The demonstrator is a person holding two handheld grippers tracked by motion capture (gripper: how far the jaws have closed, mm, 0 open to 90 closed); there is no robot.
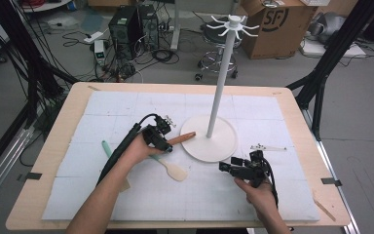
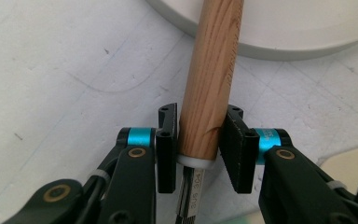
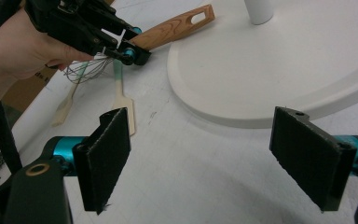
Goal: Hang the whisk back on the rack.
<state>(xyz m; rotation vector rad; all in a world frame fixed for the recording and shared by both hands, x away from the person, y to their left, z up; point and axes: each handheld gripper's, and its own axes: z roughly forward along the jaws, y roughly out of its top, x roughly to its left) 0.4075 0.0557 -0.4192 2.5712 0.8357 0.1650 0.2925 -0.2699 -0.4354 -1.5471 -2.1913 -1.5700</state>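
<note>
A whisk with a wooden handle (image 2: 212, 70) lies on the white mat, its slotted far end (image 3: 193, 18) reaching over the rim of a white stand's round base (image 1: 224, 146). My left gripper (image 2: 198, 140) is shut on the handle just above its white collar, both pads against the wood. From above, the left gripper (image 1: 167, 145) sits left of the base, with the handle (image 1: 182, 138) sticking out to the right. The whisk's wires (image 3: 88, 70) show under the left hand. My right gripper (image 3: 209, 149) is open with nothing between its pads, and it sits in front of the base (image 1: 225, 168).
The stand's white pole (image 1: 221, 78) rises to a ring of hooks (image 1: 233, 23). A beige spatula (image 1: 174, 170) and a green-handled one (image 1: 107, 147) lie by the left hand. A small metal piece (image 1: 268, 147) lies right of the base. The mat covers a wooden table (image 1: 58, 122).
</note>
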